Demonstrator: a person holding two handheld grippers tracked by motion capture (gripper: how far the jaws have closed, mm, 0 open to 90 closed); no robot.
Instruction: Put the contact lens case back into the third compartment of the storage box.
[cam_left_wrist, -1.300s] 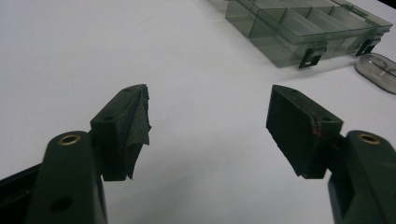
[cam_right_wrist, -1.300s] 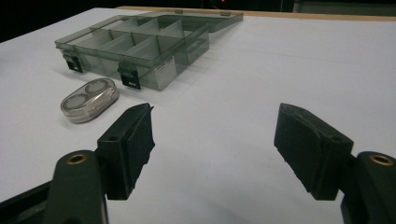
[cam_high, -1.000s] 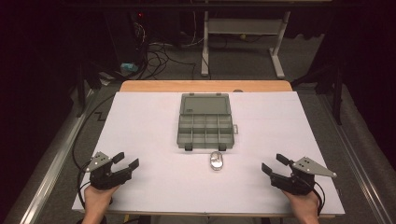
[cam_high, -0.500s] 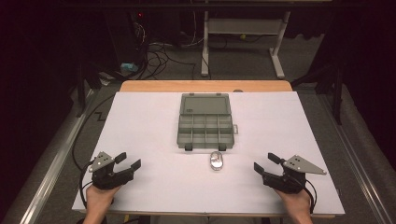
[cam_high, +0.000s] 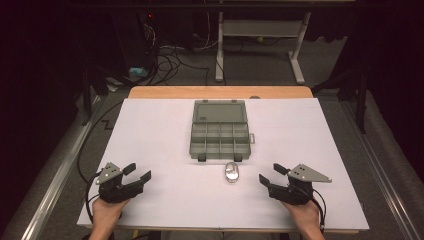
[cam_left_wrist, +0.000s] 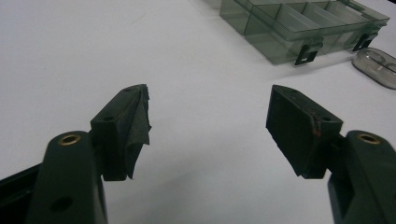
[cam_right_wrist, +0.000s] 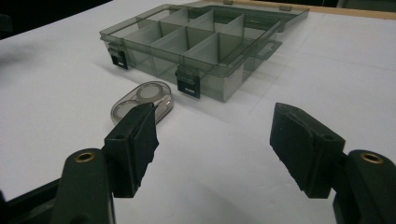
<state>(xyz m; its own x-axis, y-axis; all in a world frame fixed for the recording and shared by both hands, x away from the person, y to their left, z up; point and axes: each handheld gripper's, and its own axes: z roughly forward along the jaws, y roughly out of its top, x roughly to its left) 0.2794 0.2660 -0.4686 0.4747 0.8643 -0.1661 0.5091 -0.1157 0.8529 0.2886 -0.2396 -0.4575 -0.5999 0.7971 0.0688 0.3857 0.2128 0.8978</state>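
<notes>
Tools, my left tool (cam_high: 139, 176) and right tool (cam_high: 267, 176), sit spread wide with nothing held, so the little case (cam_high: 232, 172) ahead of the right tool is easy to grab.

Running off the top edge in the left gripper view: the far part of the compartment box (cam_left_wrist: 299, 28). Getting cut by that view's right edge: the small oval case (cam_left_wrist: 377, 66). Staying too small to tell in the high view: the contents of the oval case (cam_high: 231, 171) and of the box's compartments.
</notes>
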